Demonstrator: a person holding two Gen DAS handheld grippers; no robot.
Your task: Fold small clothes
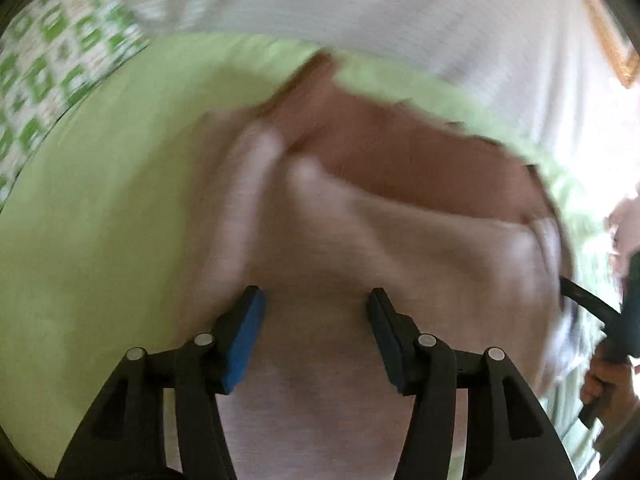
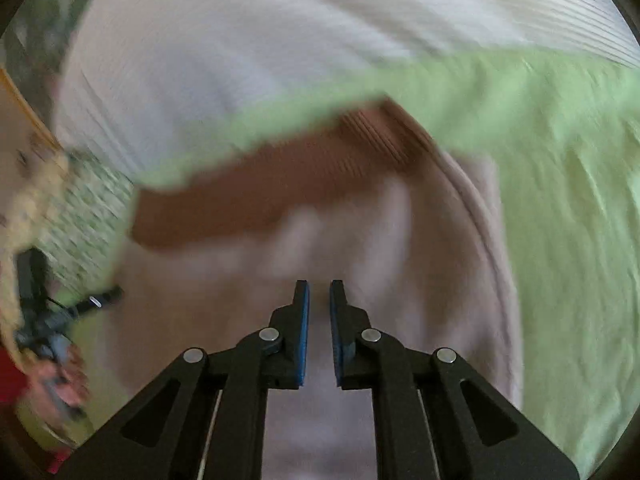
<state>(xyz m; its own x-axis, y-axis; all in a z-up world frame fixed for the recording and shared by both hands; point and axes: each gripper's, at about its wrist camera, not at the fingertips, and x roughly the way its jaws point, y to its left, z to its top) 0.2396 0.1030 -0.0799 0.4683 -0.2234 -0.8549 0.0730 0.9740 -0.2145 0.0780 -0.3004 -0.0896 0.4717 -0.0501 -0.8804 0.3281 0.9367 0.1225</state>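
1. Nearest the lens in the left wrist view, the left gripper (image 1: 316,300), black with blue pads, has its jaws standing well apart over cloth, with nothing pinched between them.
2. In the right wrist view the right gripper (image 2: 319,292) has its jaws drawn nearly together, a thin gap between the pads. Whether a fold of fabric sits in that gap I cannot tell; none shows.
3. The small pale pink knit garment with a rust-brown ribbed band (image 1: 360,240) lies loosely rumpled on a light green sheet (image 1: 100,200), directly beneath both grippers.
4. It looks light, soft and limp: it should drape and crease, and a thin layer may slip from a shallow pinch.
5. The firmer ribbed band (image 2: 280,184) or the stitched side seam (image 2: 484,232) seem the best places to take hold.
6. Both views are blurred, so fine detail is uncertain.
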